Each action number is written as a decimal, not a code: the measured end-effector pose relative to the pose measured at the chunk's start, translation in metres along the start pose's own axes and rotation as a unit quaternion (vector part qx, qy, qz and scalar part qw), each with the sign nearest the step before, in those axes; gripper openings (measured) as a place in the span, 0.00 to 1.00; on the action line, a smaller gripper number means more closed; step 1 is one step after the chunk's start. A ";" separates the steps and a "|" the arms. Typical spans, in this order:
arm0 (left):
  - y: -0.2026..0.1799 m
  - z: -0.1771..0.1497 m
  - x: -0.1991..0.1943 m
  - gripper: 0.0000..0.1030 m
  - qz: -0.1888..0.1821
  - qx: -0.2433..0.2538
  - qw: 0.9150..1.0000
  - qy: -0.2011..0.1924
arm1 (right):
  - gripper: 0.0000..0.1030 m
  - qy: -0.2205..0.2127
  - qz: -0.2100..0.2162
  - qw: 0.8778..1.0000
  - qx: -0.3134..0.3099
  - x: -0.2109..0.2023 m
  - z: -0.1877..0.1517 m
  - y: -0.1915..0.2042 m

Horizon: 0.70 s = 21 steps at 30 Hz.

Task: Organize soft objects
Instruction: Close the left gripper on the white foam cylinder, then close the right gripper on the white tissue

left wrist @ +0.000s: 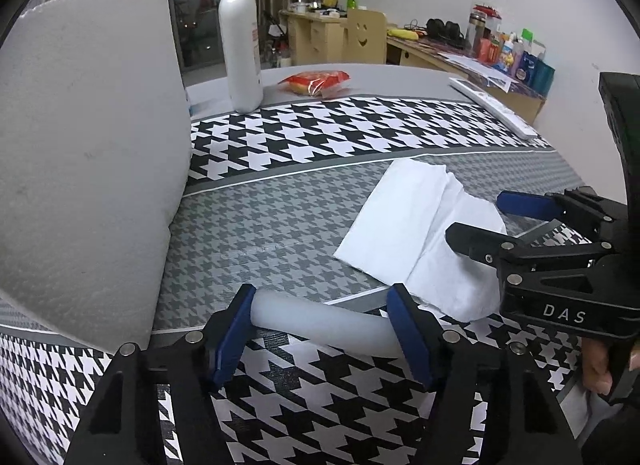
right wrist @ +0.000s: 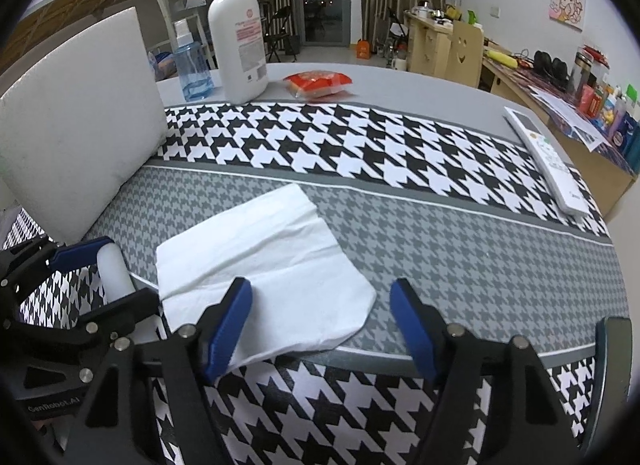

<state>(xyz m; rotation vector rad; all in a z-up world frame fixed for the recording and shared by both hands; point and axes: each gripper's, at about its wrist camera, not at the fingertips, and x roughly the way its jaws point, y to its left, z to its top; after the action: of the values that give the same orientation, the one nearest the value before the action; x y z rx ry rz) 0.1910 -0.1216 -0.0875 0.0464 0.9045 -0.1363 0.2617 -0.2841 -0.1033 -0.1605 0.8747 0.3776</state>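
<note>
At near left, our left gripper clamps a white foam cylinder end to end. Just right lies the folded white cloth; our right gripper hovers over it, fingers apart. Next, we judge: pinch the cloth's near edge.

A grey table carries a houndstooth cloth. On it lie a white tissue, foam block, lotion pump bottle, red snack packet, remote control, and blue spray bottle.
</note>
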 end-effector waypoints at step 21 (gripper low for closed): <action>0.005 0.000 -0.006 0.16 -0.009 -0.006 1.000 -0.018 | 0.45 -0.003 0.000 1.000 -0.025 -0.001 0.002 0.010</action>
<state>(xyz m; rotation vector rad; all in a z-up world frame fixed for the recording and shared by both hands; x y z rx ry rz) 0.1882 -0.1162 -0.0828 0.0237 0.8709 -0.1481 0.2592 -0.2742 -0.1012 -0.2046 0.8594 0.3995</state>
